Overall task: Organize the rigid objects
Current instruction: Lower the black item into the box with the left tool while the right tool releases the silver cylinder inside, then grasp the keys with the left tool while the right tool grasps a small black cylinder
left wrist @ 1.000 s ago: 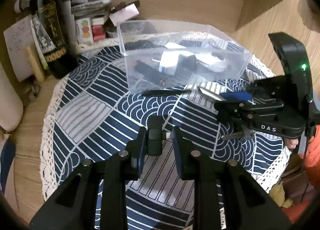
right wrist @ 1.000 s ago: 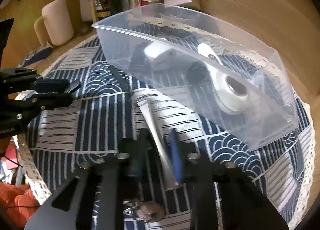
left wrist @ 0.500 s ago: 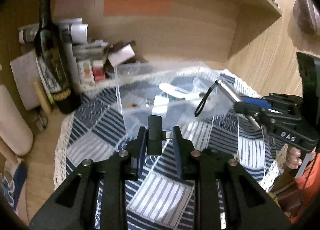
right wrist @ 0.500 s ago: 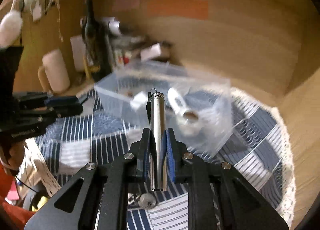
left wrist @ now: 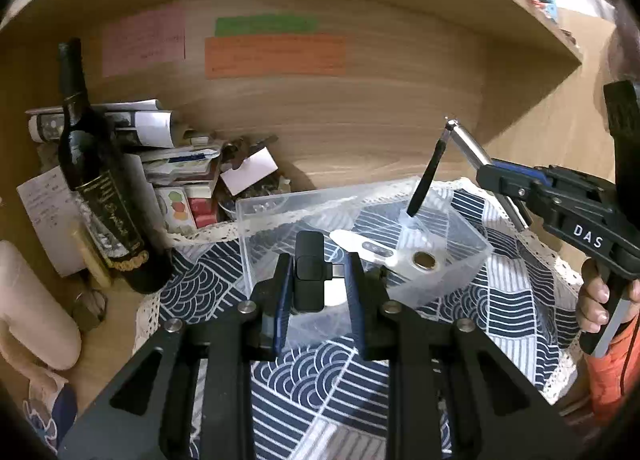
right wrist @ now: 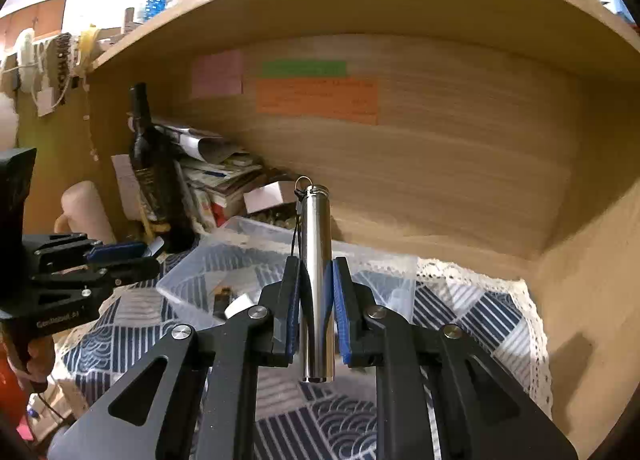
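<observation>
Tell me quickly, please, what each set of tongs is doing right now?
Left tongs: closed on a small black device.
Right tongs: closed on a metal tube, above the bin.

Right gripper [right wrist: 316, 292] raised, pads clamped on metal cylinder [right wrist: 317, 280]. Left gripper [left wrist: 318, 280] raised, fingers pinching small black device [left wrist: 308, 270]; both held level
</observation>
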### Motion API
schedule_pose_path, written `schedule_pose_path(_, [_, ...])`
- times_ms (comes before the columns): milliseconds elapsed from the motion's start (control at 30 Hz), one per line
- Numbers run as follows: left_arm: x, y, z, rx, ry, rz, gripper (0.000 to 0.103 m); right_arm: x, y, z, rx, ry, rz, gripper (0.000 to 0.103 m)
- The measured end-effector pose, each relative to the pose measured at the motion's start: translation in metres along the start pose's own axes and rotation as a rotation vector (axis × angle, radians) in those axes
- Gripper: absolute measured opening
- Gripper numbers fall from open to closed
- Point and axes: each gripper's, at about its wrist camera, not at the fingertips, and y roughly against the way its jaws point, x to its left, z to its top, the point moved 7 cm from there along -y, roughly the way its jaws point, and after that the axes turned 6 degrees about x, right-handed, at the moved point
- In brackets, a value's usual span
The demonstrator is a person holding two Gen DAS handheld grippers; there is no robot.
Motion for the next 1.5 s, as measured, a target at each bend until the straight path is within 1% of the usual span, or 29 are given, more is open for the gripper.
schedule_pose_path(200, [0.016, -0.039, -0.002, 0.097, 0.022, -0.010, 0.025, 0.002, -0.040, 0.002, 0.068, 0.007, 0.031, 0.014])
schedule_pose_path(300, [0.023, -0.058, -0.004, 0.147, 0.052, -0.039, 0.025, 0.004, -0.062, -0.002, 0.119, 0.016, 0.043, 0.014])
schedule_pose_path(400, [0.024, -0.071, -0.005, 0.169, 0.054, -0.047, 0.025, 0.006, -0.084, -0.011, 0.183, 0.026, 0.059, 0.014])
schedule_pose_path(500, [0.021, -0.081, -0.007, 0.200, 0.049, -0.084, 0.025, 0.007, -0.101, -0.019, 0.232, 0.036, 0.065, 0.014])
schedule_pose_path(733, [0.018, -0.089, -0.010, 0.220, 0.045, -0.079, 0.026, 0.009, -0.122, -0.033, 0.322, 0.052, 0.069, 0.014])
schedule_pose_path(767, [0.018, -0.088, -0.010, 0.219, 0.044, -0.079, 0.028, 0.009, -0.121, -0.034, 0.323, 0.056, 0.060, 0.016])
schedule_pose_path(800, [0.016, -0.086, -0.010, 0.215, 0.044, -0.082, 0.036, 0.010, -0.120, -0.034, 0.321, 0.056, 0.053, 0.018])
schedule_pose_path(833, [0.017, -0.084, -0.009, 0.207, 0.045, -0.082, 0.044, 0.010, -0.117, -0.033, 0.314, 0.053, 0.051, 0.024])
schedule_pose_path(867, [0.017, -0.079, -0.008, 0.192, 0.043, -0.076, 0.048, 0.011, -0.113, -0.032, 0.304, 0.051, 0.045, 0.028])
schedule_pose_path(900, [0.016, -0.074, -0.007, 0.177, 0.037, -0.066, 0.052, 0.011, -0.107, -0.030, 0.288, 0.051, 0.039, 0.030])
schedule_pose_path(967, [0.011, -0.061, -0.005, 0.147, 0.020, -0.043, 0.056, 0.012, -0.095, -0.025, 0.262, 0.049, 0.038, 0.036])
schedule_pose_path(1000, [0.010, -0.055, -0.005, 0.135, 0.015, -0.035, 0.060, 0.011, -0.088, -0.023, 0.247, 0.047, 0.034, 0.037])
schedule_pose_path(1067, [0.006, -0.042, -0.004, 0.107, 0.009, -0.019, 0.065, 0.011, -0.068, -0.020, 0.211, 0.045, 0.030, 0.044])
schedule_pose_path(1100, [0.004, -0.037, -0.005, 0.095, 0.005, -0.010, 0.070, 0.011, -0.059, -0.019, 0.194, 0.043, 0.030, 0.046])
schedule_pose_path(1133, [0.001, -0.031, -0.006, 0.084, -0.003, -0.001, 0.077, 0.011, -0.052, -0.019, 0.180, 0.041, 0.028, 0.050])
schedule_pose_path(1167, [-0.001, -0.026, -0.007, 0.075, -0.010, 0.009, 0.080, 0.011, -0.043, -0.021, 0.166, 0.040, 0.027, 0.054])
schedule_pose_path(1233, [-0.007, -0.014, -0.013, 0.059, -0.018, 0.017, 0.090, 0.011, -0.027, -0.025, 0.148, 0.046, 0.010, 0.058])
schedule_pose_path(1333, [-0.011, -0.002, -0.025, 0.059, -0.013, 0.019, 0.096, 0.013, -0.010, -0.035, 0.136, 0.045, 0.012, 0.060])
schedule_pose_path(1433, [-0.014, 0.003, -0.039, 0.084, 0.000, 0.011, 0.097, 0.016, 0.001, -0.052, 0.143, 0.036, 0.016, 0.060])
schedule_pose_path(1500, [-0.017, 0.002, -0.048, 0.098, 0.000, 0.011, 0.097, 0.019, 0.004, -0.065, 0.164, 0.026, 0.035, 0.060])
